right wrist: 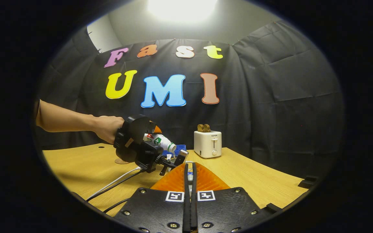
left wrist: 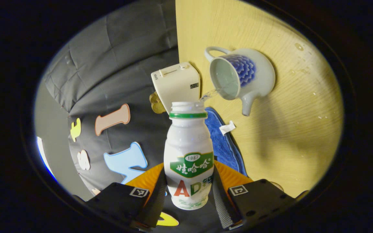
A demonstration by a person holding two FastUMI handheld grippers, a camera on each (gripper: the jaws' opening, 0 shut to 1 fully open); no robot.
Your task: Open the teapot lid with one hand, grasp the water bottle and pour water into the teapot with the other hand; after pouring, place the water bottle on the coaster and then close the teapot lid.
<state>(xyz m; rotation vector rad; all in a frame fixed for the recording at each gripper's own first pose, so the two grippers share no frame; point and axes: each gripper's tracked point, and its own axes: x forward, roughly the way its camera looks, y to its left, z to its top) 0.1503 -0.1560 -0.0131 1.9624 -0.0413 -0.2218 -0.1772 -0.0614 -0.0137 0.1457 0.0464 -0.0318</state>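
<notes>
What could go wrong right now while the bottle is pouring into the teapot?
The stream from the water bottle enters near the rim of the open teapot, so a small wobble could spill water onto the table or the blue cloth beside it. The toaster stands close by, so stray water might reach it.

A bright overhead lamp (right wrist: pixel 182 8) blows out to white glare in the right gripper view. The teapot (left wrist: pixel 242 77) throws a soft shadow across the table (left wrist: pixel 303 136). Fisheye curvature bends the edges; focus is sharp centrally.
</notes>
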